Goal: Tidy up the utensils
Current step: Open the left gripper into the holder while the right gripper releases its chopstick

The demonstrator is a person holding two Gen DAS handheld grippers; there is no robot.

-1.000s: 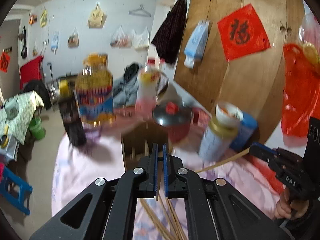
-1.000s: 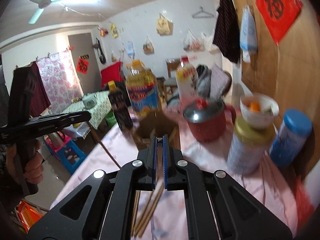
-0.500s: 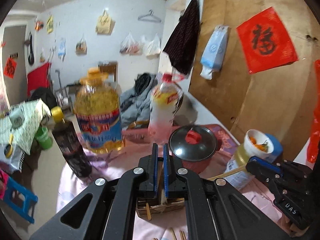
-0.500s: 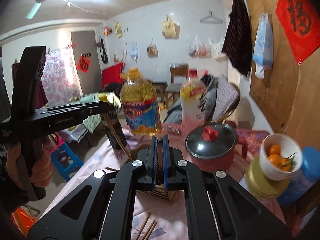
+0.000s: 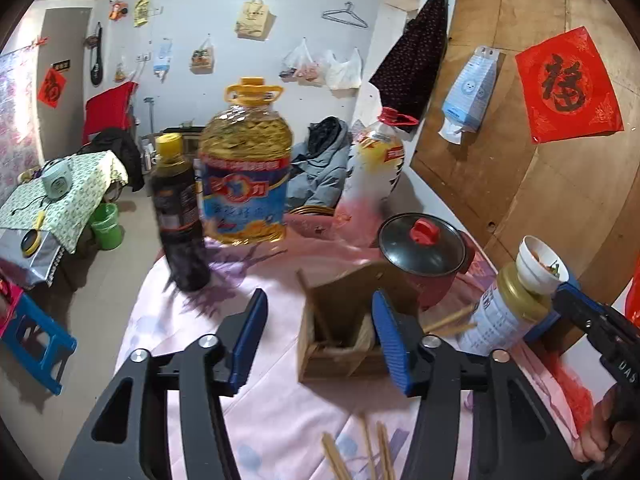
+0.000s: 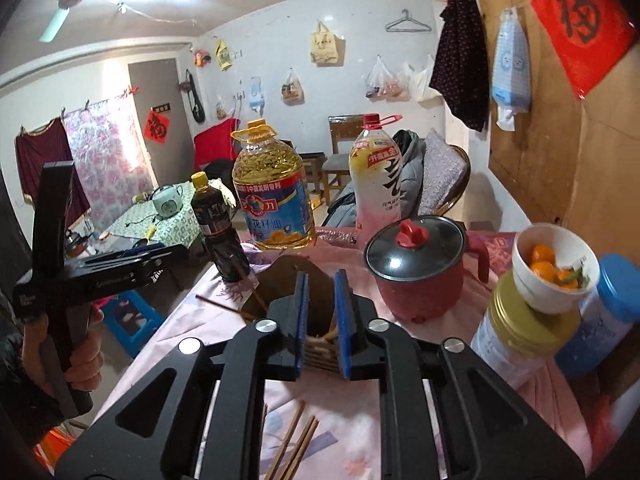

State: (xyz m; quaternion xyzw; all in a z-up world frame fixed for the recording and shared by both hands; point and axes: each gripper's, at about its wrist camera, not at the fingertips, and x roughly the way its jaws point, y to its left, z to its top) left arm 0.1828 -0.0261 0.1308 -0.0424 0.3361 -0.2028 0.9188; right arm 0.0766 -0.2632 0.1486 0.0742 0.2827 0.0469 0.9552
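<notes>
A brown wooden utensil holder [image 5: 340, 332] stands on the pink tablecloth [image 5: 256, 412], just beyond both grippers. My left gripper [image 5: 320, 340] is opening, its blue pads wide apart and nothing pressed between them. A chopstick [image 6: 250, 280] leans into the holder [image 6: 280, 276] below the left gripper [image 6: 168, 258]. My right gripper [image 6: 322, 320] is also opening, with a small gap between its pads right over the holder's near wall. Another chopstick [image 5: 448, 320] slants from the holder toward the right gripper [image 5: 564, 296]. Several loose chopsticks [image 6: 296, 444] lie on the cloth under the grippers.
Behind the holder stand a dark sauce bottle [image 5: 180, 216], a large oil jug [image 5: 244, 164], a drink bottle [image 5: 372, 168] and a red lidded pot [image 5: 424, 252]. To the right, a bowl of oranges [image 6: 554, 268] sits on a gold-lidded jar [image 6: 520, 332] beside a blue-lidded jar [image 6: 600, 316]. A wooden wall is at right.
Both grippers have moved forward and down to the holder. Both were shut on chopsticks; now their jaws stand apart, the left much wider, and the chopsticks rest at the holder.
</notes>
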